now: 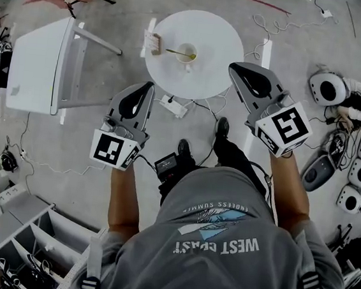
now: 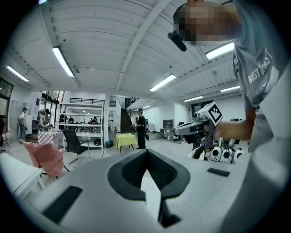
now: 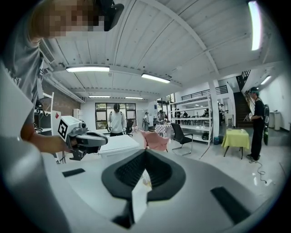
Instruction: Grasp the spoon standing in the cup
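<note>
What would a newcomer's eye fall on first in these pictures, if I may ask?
First come the two grippers held out in the middle of the head view, the left claw and the right claw, both shut and empty. Just beyond them stands the round white table. It bears a cup with a spoon in it, handle pointing to the picture's left.

Spoon (image 1: 177, 52) tiny in cup (image 1: 192, 49); object (image 1: 154, 42) beside cup too small to identify.
</note>
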